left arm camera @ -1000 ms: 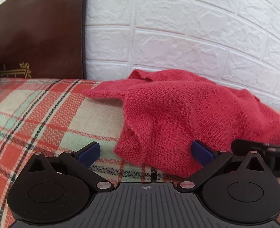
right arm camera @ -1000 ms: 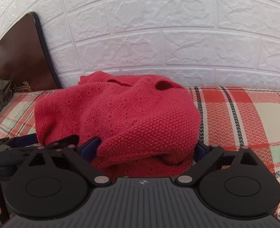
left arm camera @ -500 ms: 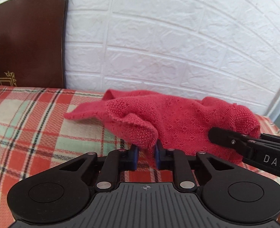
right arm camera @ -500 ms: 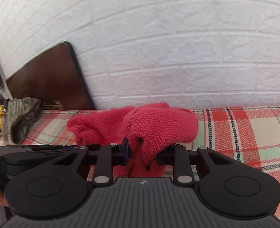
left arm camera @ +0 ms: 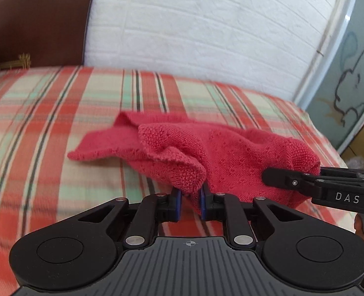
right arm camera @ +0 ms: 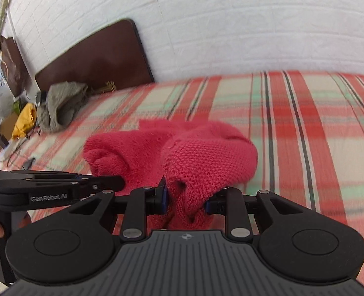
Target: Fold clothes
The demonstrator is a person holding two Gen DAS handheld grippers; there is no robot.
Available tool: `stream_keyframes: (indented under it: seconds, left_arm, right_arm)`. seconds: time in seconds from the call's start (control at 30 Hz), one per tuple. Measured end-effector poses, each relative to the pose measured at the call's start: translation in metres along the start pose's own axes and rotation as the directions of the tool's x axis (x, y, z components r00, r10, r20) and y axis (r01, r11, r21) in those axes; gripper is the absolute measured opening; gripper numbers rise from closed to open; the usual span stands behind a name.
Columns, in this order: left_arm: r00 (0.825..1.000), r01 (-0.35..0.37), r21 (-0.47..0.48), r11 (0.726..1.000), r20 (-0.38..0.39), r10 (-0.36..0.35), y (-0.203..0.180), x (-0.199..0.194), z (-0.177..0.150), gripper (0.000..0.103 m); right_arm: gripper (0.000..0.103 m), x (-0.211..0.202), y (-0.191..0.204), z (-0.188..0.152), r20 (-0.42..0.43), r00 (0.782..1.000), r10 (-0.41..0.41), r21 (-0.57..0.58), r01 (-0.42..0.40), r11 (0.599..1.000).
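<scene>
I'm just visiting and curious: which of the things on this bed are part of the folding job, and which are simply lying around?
Part of the job:
red knitted garment
left gripper, shut on it
right gripper, shut on it
plaid bed cover, the work surface

Just lying about:
olive-grey garment
yellow item
dark headboard

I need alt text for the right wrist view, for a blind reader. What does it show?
The right gripper is shut on a bunched red knitted sweater above a plaid bedspread. The left gripper reaches in from the left.
</scene>
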State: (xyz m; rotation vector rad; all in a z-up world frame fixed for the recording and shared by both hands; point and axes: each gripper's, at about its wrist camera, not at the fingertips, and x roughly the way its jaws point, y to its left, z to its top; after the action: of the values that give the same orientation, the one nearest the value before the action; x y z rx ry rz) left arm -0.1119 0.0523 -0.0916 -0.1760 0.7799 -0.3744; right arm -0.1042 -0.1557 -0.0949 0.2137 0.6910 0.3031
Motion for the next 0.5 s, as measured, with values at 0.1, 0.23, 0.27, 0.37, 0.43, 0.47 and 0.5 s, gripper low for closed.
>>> stream_keyframes:
  seconds: [0.1,0.23,0.27,0.37,0.43,0.47,0.5]
  left_arm:
    - [1.000,0.004,-0.013,1.000,-0.013,-0.004,0.002,-0.004,-0.014,0.008]
    - [1.000,0.006,-0.012,1.000,-0.016,-0.006,0.004,-0.008,-0.027,0.007]
    - [1.000,0.006,-0.012,1.000,-0.017,-0.006,0.005,-0.009,-0.030,0.006]
    - [1.000,0.007,-0.012,1.000,-0.019,-0.008,0.007,-0.013,-0.039,0.006]
    - [1.000,0.008,-0.012,1.000,-0.021,-0.009,0.009,-0.015,-0.045,0.007]
    - [1.000,0.009,-0.012,1.000,-0.022,-0.009,0.009,-0.016,-0.048,0.008]
    - [1.000,0.002,-0.008,1.000,-0.021,-0.002,0.010,-0.018,-0.049,0.010]
  right_arm:
    - [0.040,-0.005,0.002,-0.023,-0.024,0.999,-0.023,0.015,0.024,1.000]
    - [0.059,-0.011,0.006,-0.037,-0.017,0.998,-0.053,0.006,0.053,0.999]
    - [0.061,-0.012,0.007,-0.039,-0.020,0.998,-0.059,-0.005,0.058,0.998]
    - [0.069,-0.021,0.005,-0.045,-0.021,0.998,-0.066,-0.011,0.066,0.998]
    - [0.071,-0.028,0.001,-0.046,-0.018,0.997,-0.072,-0.006,0.072,0.997]
    - [0.071,-0.032,0.000,-0.045,-0.014,0.997,-0.077,-0.003,0.077,0.997]
    - [0.074,-0.036,-0.001,-0.044,-0.009,0.997,-0.082,-0.001,0.082,0.997]
